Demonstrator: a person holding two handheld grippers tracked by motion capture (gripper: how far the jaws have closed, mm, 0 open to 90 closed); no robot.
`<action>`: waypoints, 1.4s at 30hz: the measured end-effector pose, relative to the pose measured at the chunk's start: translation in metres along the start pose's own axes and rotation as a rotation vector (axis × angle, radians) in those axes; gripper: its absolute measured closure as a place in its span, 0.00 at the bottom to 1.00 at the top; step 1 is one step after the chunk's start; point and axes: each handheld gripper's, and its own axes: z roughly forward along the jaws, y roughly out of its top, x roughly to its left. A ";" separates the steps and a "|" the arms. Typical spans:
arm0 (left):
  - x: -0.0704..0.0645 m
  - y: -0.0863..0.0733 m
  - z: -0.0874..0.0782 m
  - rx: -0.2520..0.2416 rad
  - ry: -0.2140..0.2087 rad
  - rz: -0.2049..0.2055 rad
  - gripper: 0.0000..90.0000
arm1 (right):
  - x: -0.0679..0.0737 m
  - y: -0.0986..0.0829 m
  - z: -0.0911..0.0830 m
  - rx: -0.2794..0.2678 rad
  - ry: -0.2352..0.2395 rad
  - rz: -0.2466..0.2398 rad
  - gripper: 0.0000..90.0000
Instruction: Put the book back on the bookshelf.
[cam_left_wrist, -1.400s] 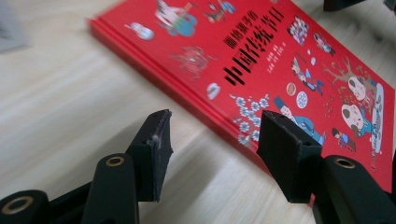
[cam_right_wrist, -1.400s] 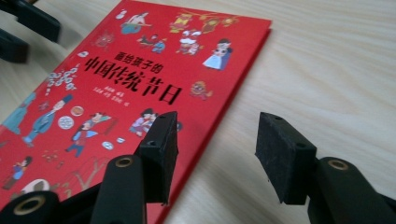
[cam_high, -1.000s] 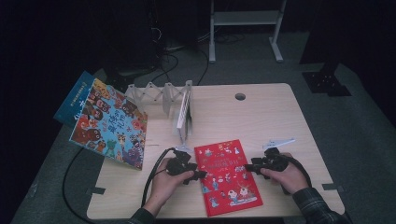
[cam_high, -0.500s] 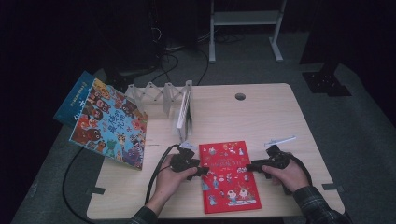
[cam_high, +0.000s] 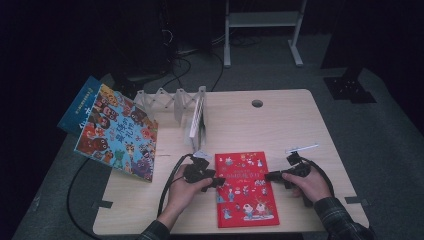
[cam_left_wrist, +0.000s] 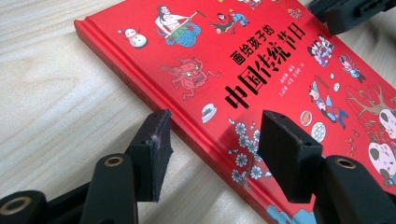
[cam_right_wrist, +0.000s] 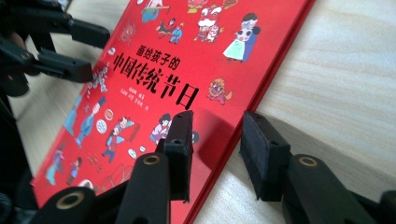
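Red hardcover picture book (cam_high: 245, 187) lies flat near the pale wooden table's (cam_high: 280, 120) front edge, where the high view shows both hands flanking it, the left gripper view shows the left tool (cam_left_wrist: 212, 154) open astride its spine edge, and the right gripper view shows the right tool (cam_right_wrist: 217, 151) open astride the opposite edge, likely to lift it level.

The pale wooden worktop (cam_high: 300, 130) carries 1 red picture book (cam_high: 244, 187) lying flat near its front edge. Behind that book, toward the far-left corner, stands a white folding rack (cam_high: 172, 102) holding an upright book (cam_high: 196, 120). Left of the red book, a colourful book (cam_high: 120, 132) leans over the worktop's left edge.
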 end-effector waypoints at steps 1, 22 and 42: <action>0.000 0.000 0.000 0.000 -0.001 0.000 0.48 | -0.001 0.000 0.000 0.005 0.011 0.014 0.71; 0.000 0.000 0.000 -0.002 0.000 0.002 0.48 | -0.013 0.004 -0.002 0.037 0.094 0.122 0.76; 0.000 -0.001 0.001 -0.013 -0.002 0.002 0.48 | -0.005 0.007 -0.007 0.053 0.124 0.141 0.76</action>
